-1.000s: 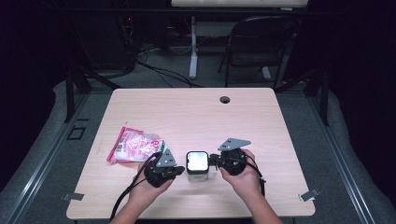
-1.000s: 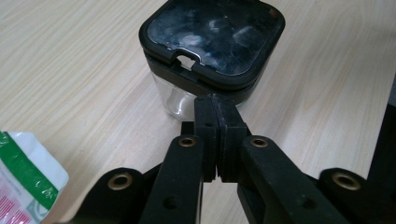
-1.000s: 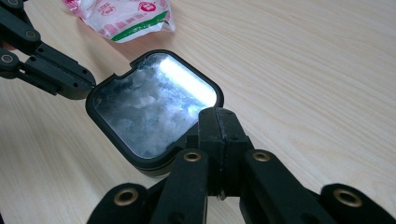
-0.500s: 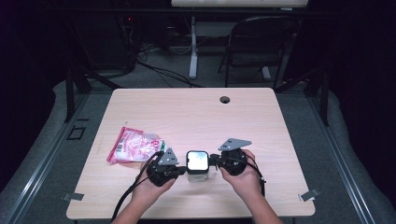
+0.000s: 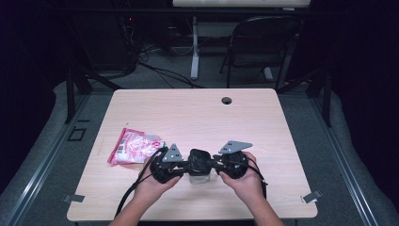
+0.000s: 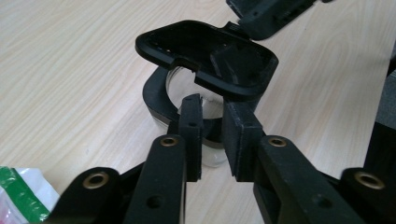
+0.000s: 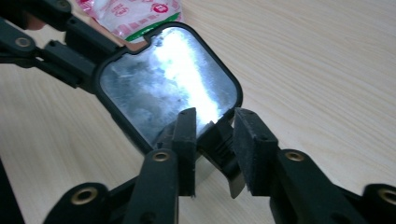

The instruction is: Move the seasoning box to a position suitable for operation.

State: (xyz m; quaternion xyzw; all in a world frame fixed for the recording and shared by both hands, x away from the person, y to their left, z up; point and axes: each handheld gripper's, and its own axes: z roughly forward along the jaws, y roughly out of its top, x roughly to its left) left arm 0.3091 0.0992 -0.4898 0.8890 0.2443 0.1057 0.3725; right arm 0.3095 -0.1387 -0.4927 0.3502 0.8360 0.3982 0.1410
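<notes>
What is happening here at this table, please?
A person works on a small clear jar with a black hinged lid on the wooden table, one claw in each hand. The lid stands lifted. The left claw has the jar's black rim between its jaws, the right claw the lid's tab; both have just been opening and seem not to press. A pink bag lies beside the left hand.
</notes>
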